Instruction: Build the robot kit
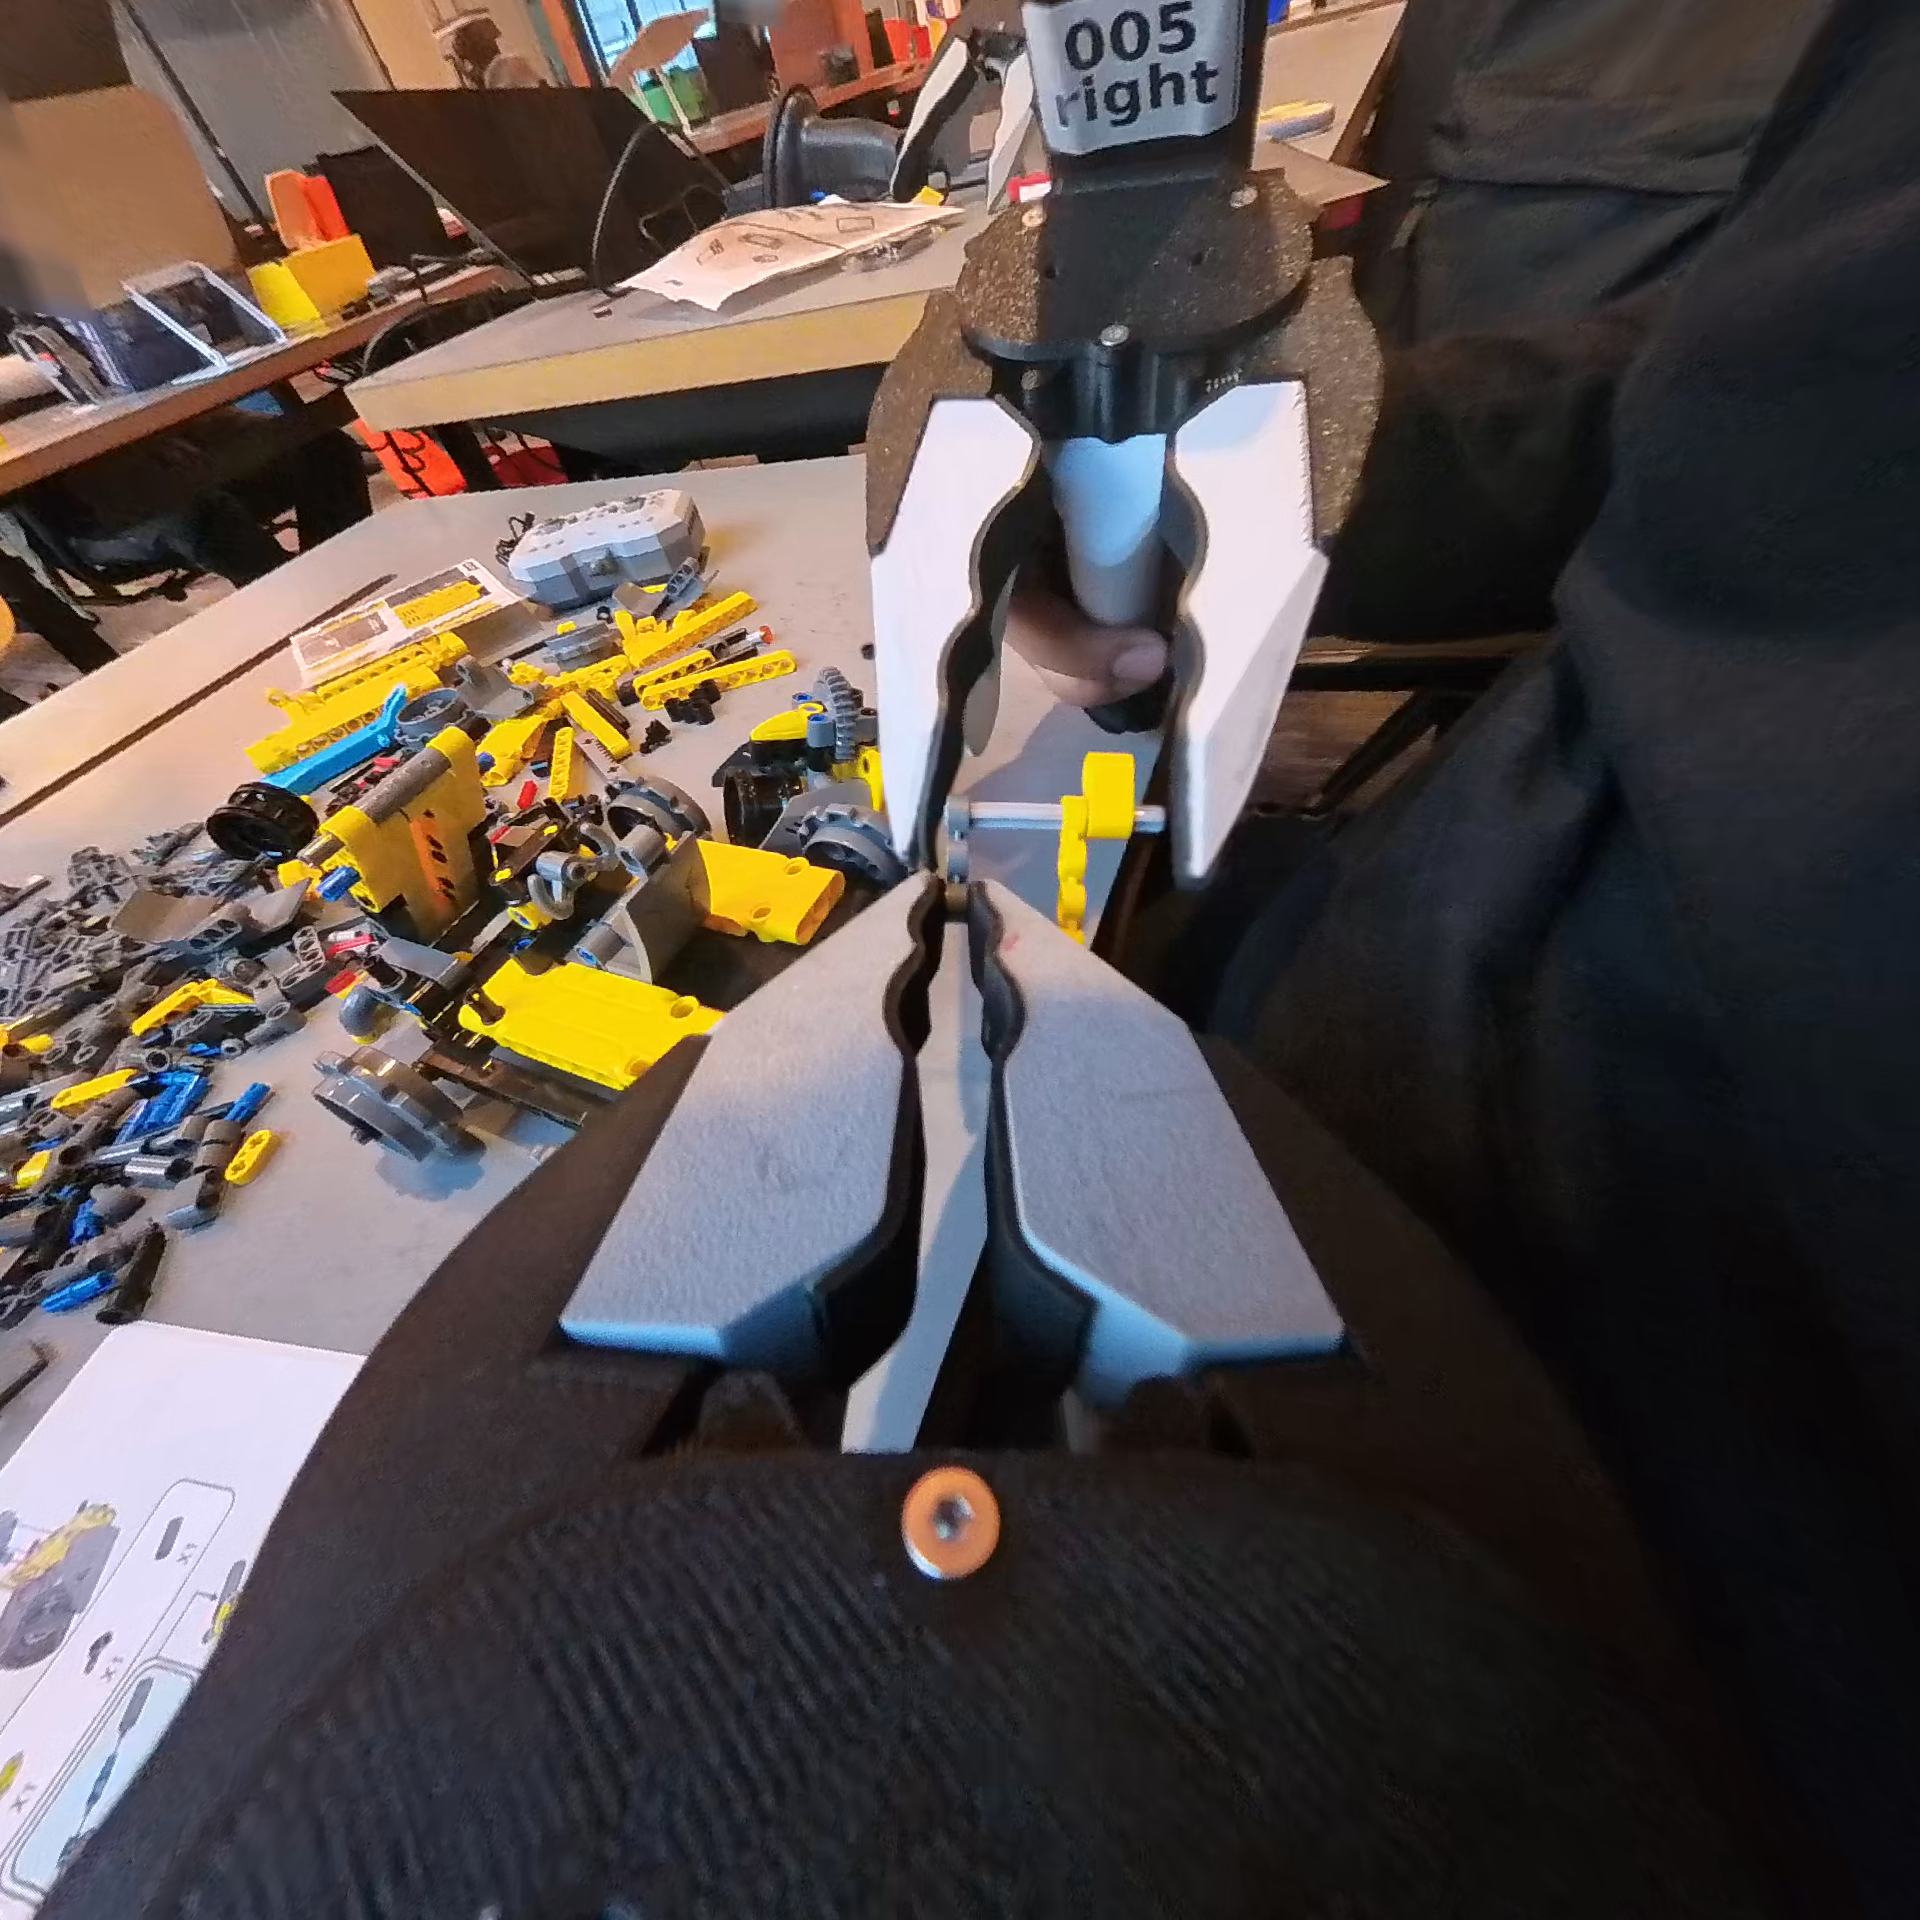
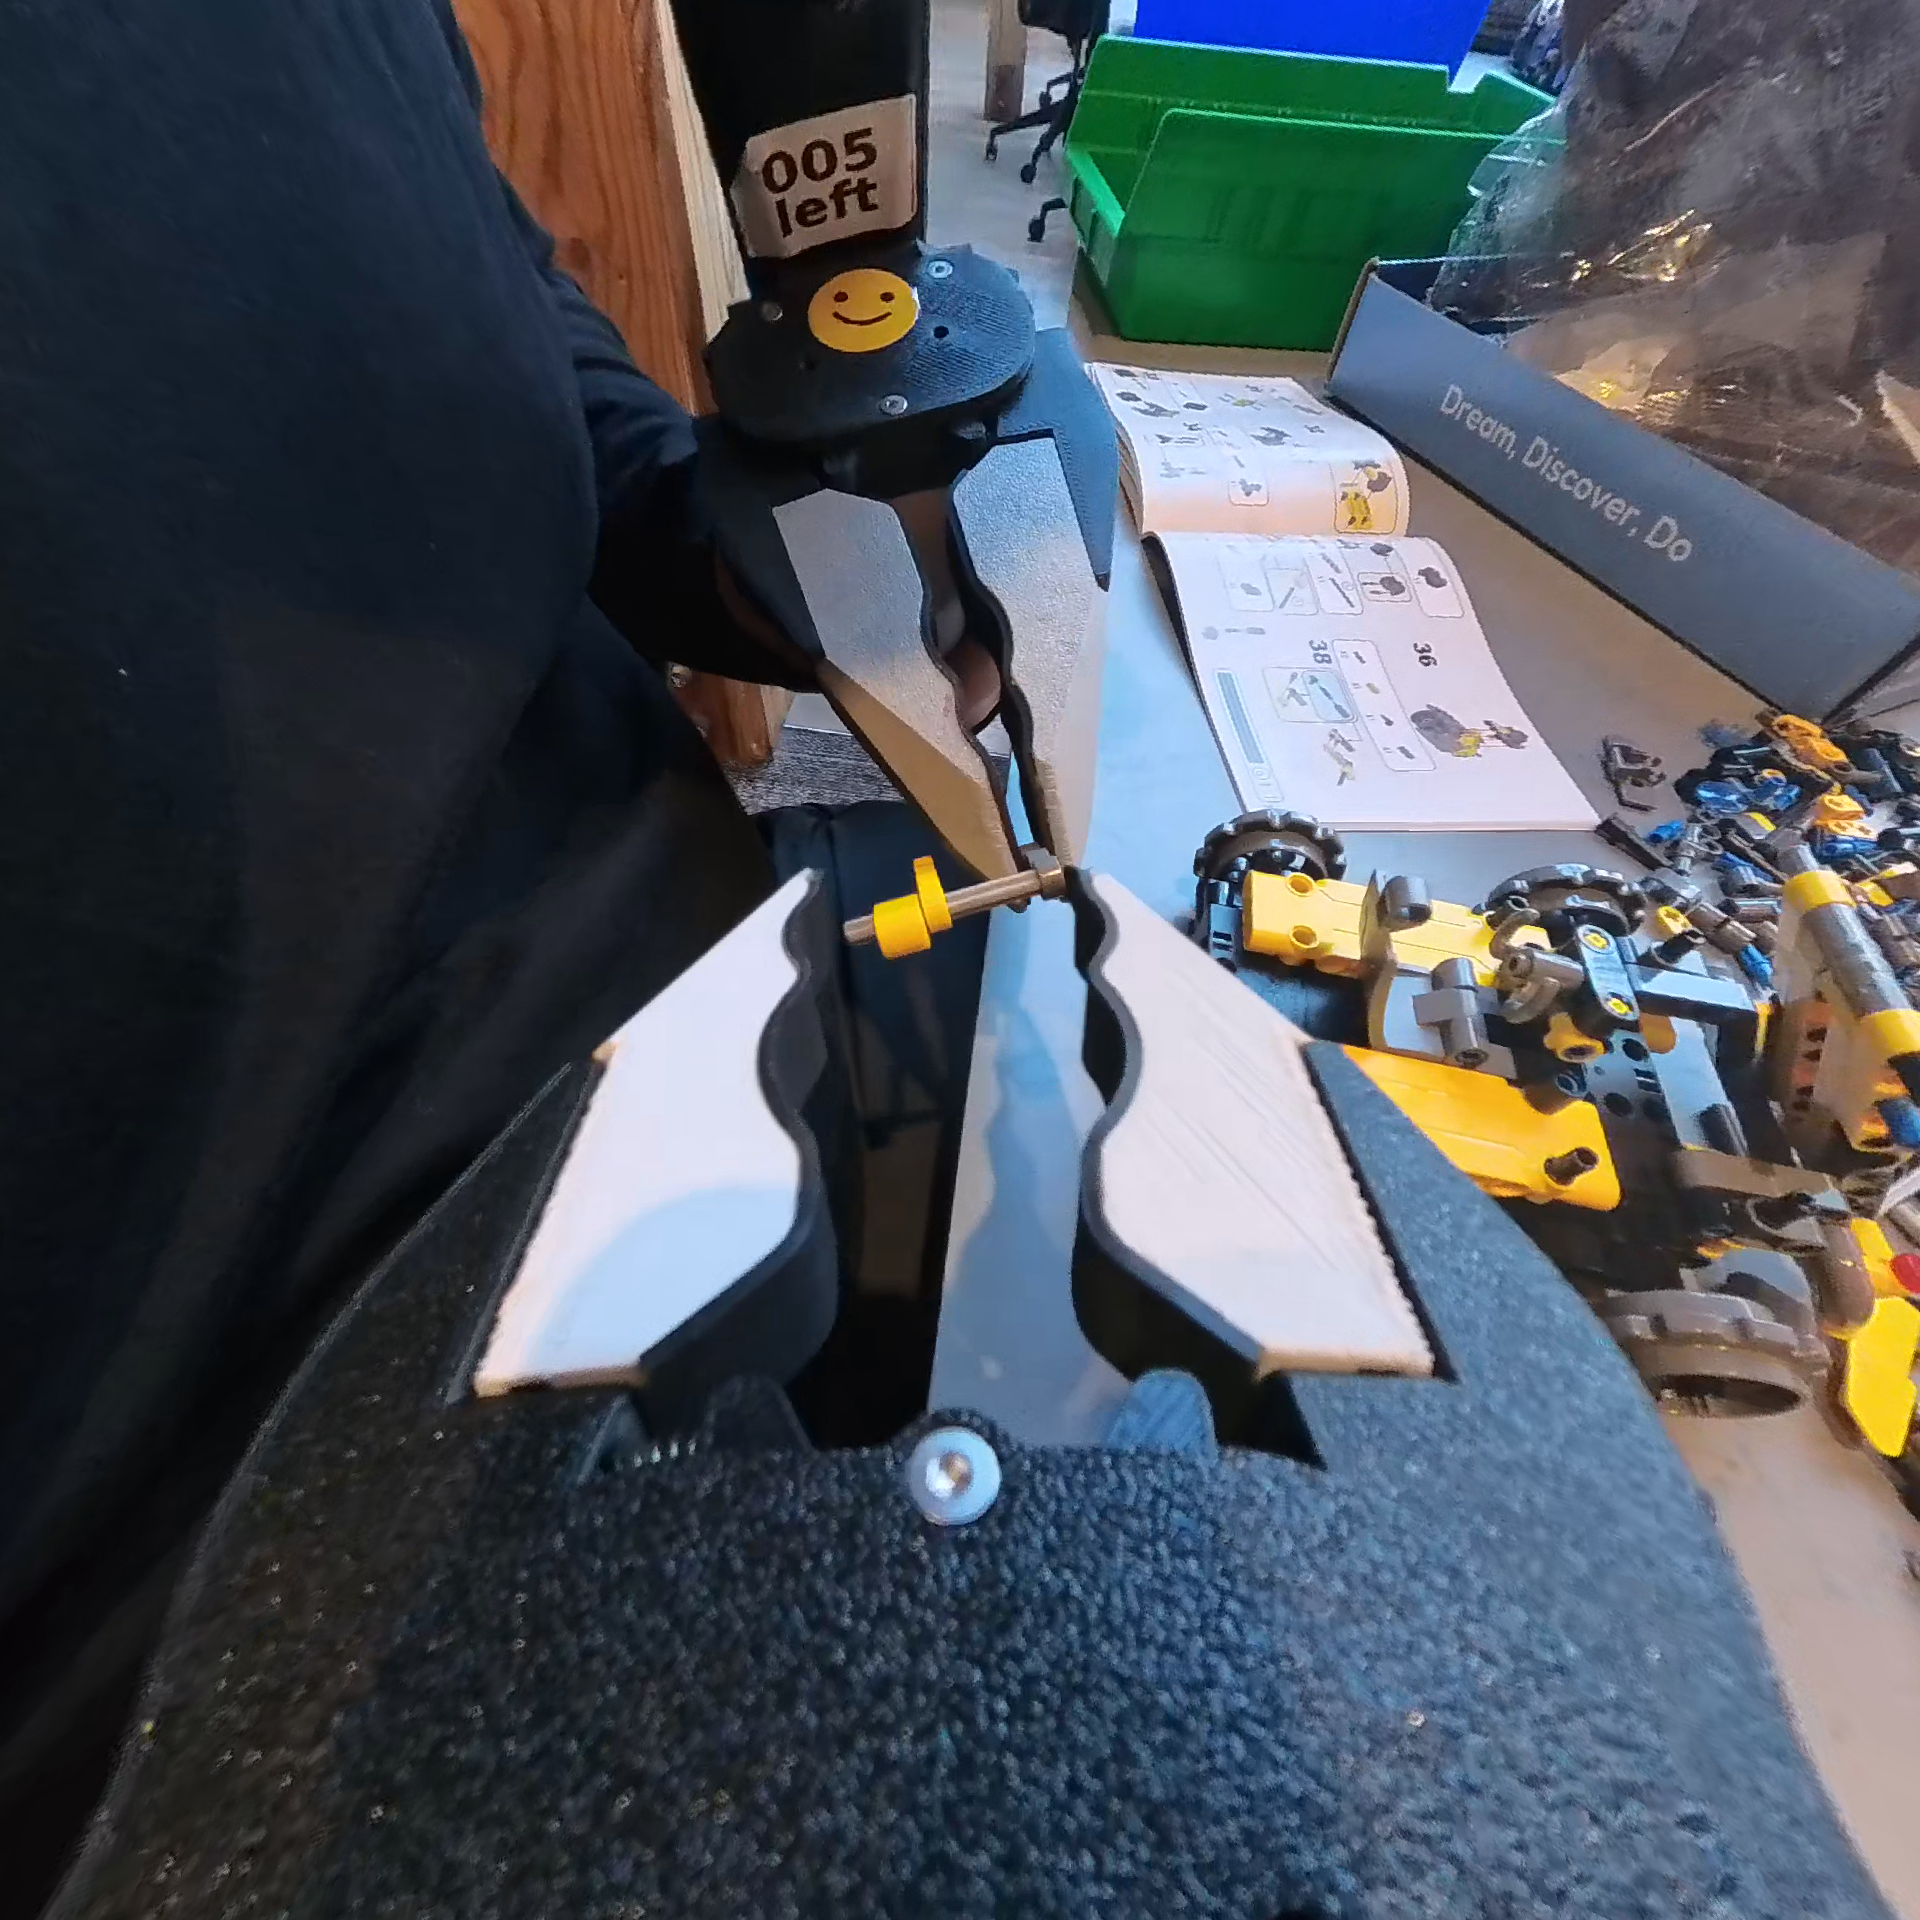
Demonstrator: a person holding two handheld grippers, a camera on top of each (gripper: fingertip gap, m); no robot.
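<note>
Grey axle (image 1: pixel 1023 821) w/ yellow connector (image 1: pixel 1101 798) hangs in mid-air off the bench (image 1: pixel 343 1247) edge. Your left claw (image 1: pixel 954 883) is clenched on its small grey end piece; your right claw (image 2: pixel 940 883) is spread wide, axle between the tips, not gripped. Keep the axle level and square while you work. Only the right wrist view shows the open manual (image 2: pixel 1351 675) and green bins (image 2: pixel 1247 187); the left shows loose parts (image 1: pixel 156 1091).
</note>
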